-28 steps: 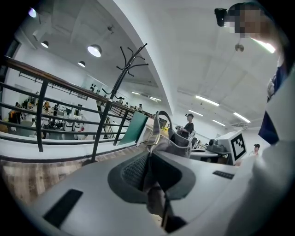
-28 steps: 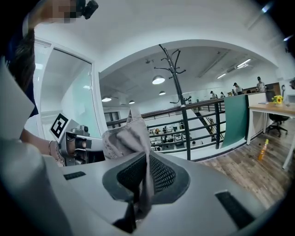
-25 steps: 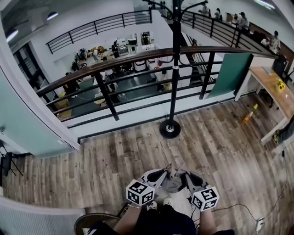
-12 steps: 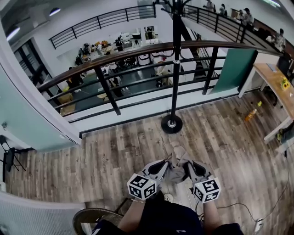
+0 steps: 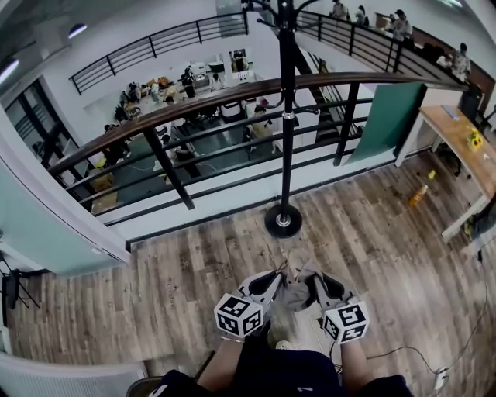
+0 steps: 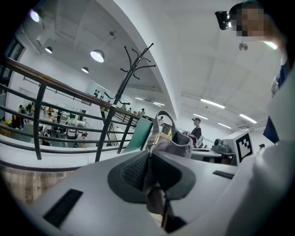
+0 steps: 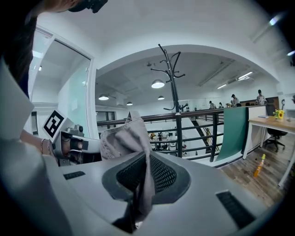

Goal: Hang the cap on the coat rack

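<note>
Cap (image 5: pixel 293 285) picked up, lower centre of head view. Left gripper (image 5: pixel 270 283) and right gripper (image 5: pixel 316 287) both clamped on its fabric. Coat rack (image 5: pixel 285 124) upper centre, well apart. Approach and hanging not yet done.

Looking like an open-plan office mezzanine: railing (image 5: pixel 232 91) overlooking a lower floor where people are sitting at cluttered workstations (image 5: pixel 186 77), desk (image 5: pixel 463 143) standing on plank flooring (image 5: pixel 155 271), more people standing along the upper gallery (image 5: pixel 399 23).
</note>
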`<state>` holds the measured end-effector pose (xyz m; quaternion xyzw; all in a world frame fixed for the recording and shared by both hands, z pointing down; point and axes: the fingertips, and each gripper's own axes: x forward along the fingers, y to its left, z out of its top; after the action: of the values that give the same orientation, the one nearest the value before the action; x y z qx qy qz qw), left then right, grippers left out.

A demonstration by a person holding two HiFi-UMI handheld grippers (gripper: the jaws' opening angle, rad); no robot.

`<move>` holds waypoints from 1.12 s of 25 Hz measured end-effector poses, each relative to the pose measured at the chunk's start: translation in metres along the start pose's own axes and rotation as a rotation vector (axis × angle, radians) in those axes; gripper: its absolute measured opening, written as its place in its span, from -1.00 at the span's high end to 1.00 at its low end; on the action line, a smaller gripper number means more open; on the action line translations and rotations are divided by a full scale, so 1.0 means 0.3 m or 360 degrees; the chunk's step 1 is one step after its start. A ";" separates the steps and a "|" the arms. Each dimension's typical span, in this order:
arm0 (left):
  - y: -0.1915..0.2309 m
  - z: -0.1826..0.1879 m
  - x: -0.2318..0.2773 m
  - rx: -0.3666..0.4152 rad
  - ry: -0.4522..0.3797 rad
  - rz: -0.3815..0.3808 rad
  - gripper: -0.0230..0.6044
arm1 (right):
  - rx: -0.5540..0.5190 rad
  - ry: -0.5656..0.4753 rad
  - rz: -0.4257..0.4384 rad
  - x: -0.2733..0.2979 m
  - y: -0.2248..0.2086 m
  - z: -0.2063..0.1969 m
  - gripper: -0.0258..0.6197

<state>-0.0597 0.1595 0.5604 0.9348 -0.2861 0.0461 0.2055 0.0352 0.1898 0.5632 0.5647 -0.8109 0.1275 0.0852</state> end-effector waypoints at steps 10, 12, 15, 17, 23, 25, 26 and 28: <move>0.308 0.162 0.168 0.0046 0.0044 -0.0093 0.83 | 0.0005 0.0009 -0.0103 0.342 -0.061 0.098 0.80; 0.370 0.180 0.178 0.0038 0.0040 -0.0100 0.83 | -0.0005 0.0029 -0.0108 0.405 -0.055 0.105 0.80; 0.455 0.200 0.186 0.0008 0.0021 -0.0095 0.83 | -0.0042 0.0045 -0.0102 0.495 -0.045 0.122 0.80; 0.501 0.203 0.183 -0.0010 0.0017 -0.0086 0.83 | -0.0061 0.0063 -0.0089 0.548 -0.031 0.127 0.80; 0.607 0.196 0.201 -0.0046 0.0041 -0.0024 0.83 | -0.0045 0.0113 -0.0074 0.649 -0.022 0.108 0.80; 0.620 0.214 0.221 -0.0039 0.0043 -0.0023 0.83 | -0.0010 0.0105 -0.0078 0.668 -0.044 0.117 0.80; 0.624 0.225 0.236 -0.0034 0.0042 -0.0026 0.83 | 0.0009 0.0098 -0.0080 0.676 -0.060 0.124 0.80; 0.634 0.242 0.270 -0.0030 0.0040 -0.0027 0.83 | 0.0041 0.0084 -0.0074 0.691 -0.092 0.131 0.80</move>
<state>-0.0999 -0.0552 0.5789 0.9345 -0.2761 0.0534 0.2184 -0.0107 -0.0165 0.5872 0.5809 -0.7933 0.1508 0.1023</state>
